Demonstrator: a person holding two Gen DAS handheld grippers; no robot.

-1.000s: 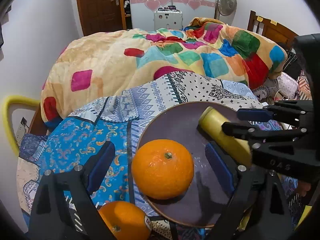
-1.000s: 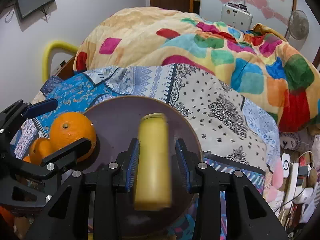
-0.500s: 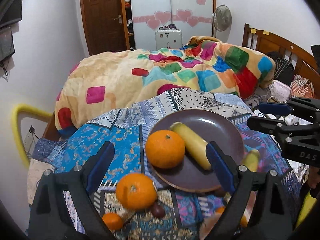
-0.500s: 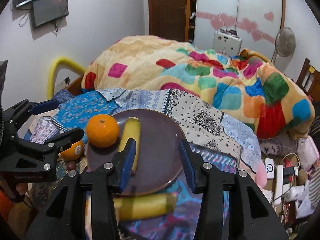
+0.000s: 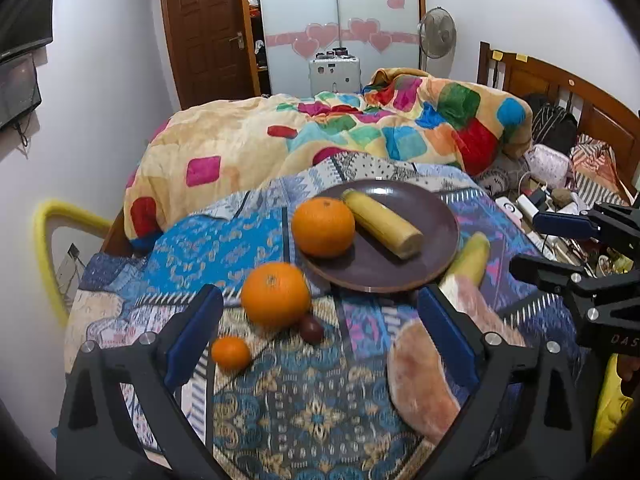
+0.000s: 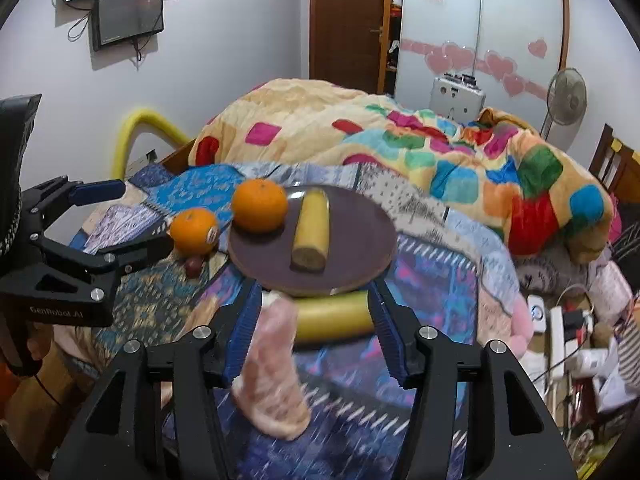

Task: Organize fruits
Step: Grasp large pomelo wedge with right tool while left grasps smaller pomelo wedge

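A dark brown plate (image 5: 440,216) (image 6: 360,232) lies on the patterned cloth and holds an orange (image 5: 323,226) (image 6: 259,211) and a banana piece (image 5: 384,224) (image 6: 311,235). A second orange (image 5: 275,294) (image 6: 194,230), a small orange (image 5: 231,353) and a dark small fruit (image 5: 312,329) (image 6: 193,265) lie on the cloth left of the plate. Another banana piece (image 5: 472,256) (image 6: 332,317) and a pinkish fruit (image 5: 420,376) (image 6: 276,364) lie in front of the plate. My left gripper (image 5: 316,336) and right gripper (image 6: 314,332) are both open and empty, held back from the plate.
A colourful quilt (image 5: 320,136) is heaped on the bed behind the plate. A yellow curved rail (image 5: 48,232) stands at the left. Cables and clutter (image 6: 568,332) lie at the right. A wooden headboard (image 5: 560,92) is at far right.
The right gripper let go of the banana piece on the plate. Both grippers pulled back and up from the plate, so more fruit on the cloth has come into view.
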